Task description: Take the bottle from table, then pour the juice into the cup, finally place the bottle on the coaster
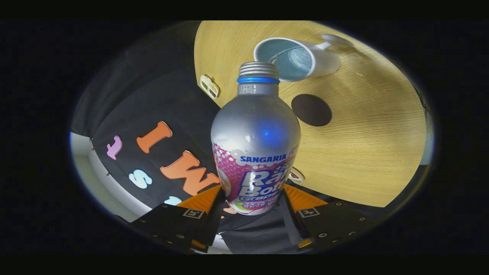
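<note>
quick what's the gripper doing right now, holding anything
Gripper: shut on the bottle, a finger pressing each side of its lower body; the bottle's open mouth is tipped toward the cup.

Silver bottle (pixel 255 130), pink dotted label

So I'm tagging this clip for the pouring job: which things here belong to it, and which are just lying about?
Part of the job:
- bottle, uncapped, gripped between both fingers of the gripper
- cup, just beyond the bottle's mouth
- coaster, dark, round, bare, on the table

Just lying about:
- small tag at the table's edge
- another tag beside the bottle
</note>
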The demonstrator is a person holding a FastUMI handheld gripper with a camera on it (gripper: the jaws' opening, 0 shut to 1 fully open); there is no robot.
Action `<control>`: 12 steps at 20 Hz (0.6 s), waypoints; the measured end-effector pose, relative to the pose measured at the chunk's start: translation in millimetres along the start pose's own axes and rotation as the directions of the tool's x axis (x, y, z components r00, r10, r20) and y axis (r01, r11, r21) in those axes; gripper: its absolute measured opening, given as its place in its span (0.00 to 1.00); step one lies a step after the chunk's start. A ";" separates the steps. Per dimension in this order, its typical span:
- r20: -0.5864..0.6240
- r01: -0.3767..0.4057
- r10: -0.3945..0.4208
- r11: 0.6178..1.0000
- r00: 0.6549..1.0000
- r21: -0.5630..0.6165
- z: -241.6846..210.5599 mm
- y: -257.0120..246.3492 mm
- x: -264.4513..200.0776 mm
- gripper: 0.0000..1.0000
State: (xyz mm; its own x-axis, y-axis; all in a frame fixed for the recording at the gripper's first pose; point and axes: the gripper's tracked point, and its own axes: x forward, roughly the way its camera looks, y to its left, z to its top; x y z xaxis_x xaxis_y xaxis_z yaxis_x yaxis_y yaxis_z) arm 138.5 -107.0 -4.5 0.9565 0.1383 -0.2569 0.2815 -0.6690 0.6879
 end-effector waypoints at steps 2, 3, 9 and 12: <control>-0.003 -0.003 0.003 1.000 1.000 0.007 -0.5 0.9 -0.7 0.73; -0.005 -0.003 0.003 1.000 1.000 0.010 -0.4 -0.3 -1.6 0.73; 0.006 -0.039 0.039 0.999 0.999 0.037 2.9 6.7 0.6 0.73; 0.001 -0.051 0.051 0.997 0.999 0.055 2.3 10.5 -1.5 0.73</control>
State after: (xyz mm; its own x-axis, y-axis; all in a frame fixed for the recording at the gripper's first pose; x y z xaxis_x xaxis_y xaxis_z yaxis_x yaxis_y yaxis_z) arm 139.9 -115.9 1.6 0.9696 0.1034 -0.2217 0.2275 -0.7147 0.6614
